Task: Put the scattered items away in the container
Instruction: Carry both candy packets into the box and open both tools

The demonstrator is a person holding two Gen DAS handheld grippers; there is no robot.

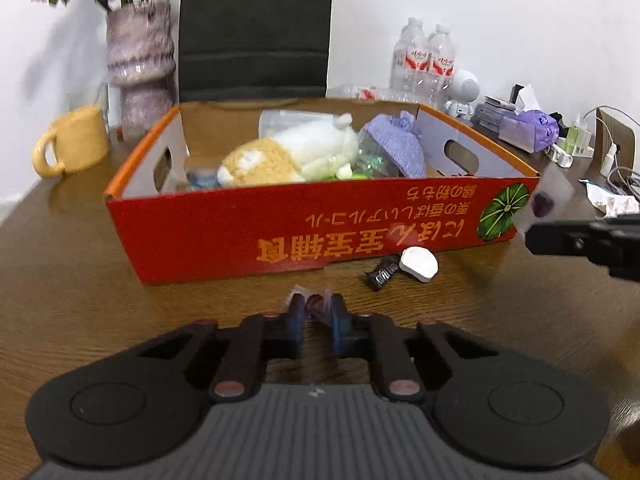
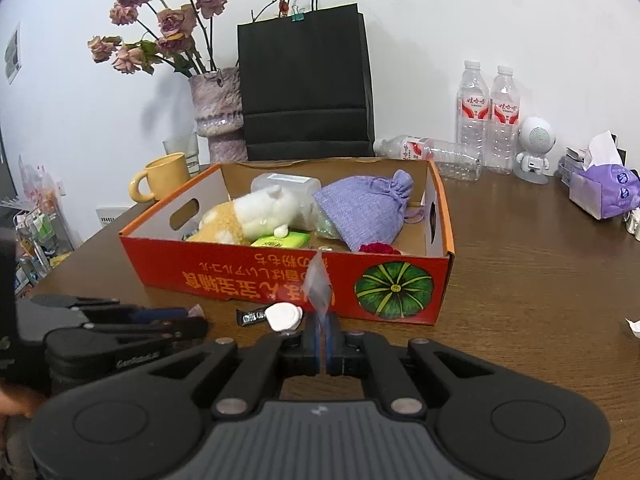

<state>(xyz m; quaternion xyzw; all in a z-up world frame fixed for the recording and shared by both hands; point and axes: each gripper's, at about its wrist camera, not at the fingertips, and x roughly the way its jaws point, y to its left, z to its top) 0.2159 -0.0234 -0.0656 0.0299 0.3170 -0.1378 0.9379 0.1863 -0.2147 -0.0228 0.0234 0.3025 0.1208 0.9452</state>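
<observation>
The red cardboard box [image 1: 304, 224] stands on the wooden table and holds a plush toy [image 1: 288, 152], a purple cloth pouch [image 1: 400, 140] and other small items; it also shows in the right wrist view [image 2: 240, 280]. My left gripper [image 1: 318, 312] is shut on a small wrapped candy [image 1: 314, 300] in front of the box. My right gripper [image 2: 322, 332] is shut on a clear packet [image 2: 318, 284], held near the box's front wall; the packet shows in the left wrist view [image 1: 548, 200]. A white cap-like item [image 1: 418, 264] and a dark candy bar [image 1: 382, 274] lie by the box front.
A yellow mug [image 1: 74, 142], a vase of dried flowers [image 1: 138, 64] and a black paper bag [image 2: 306, 84] stand behind the box. Water bottles [image 2: 488, 116], a small white robot figure [image 2: 534, 148] and a purple tissue pack [image 2: 600, 192] are at the right.
</observation>
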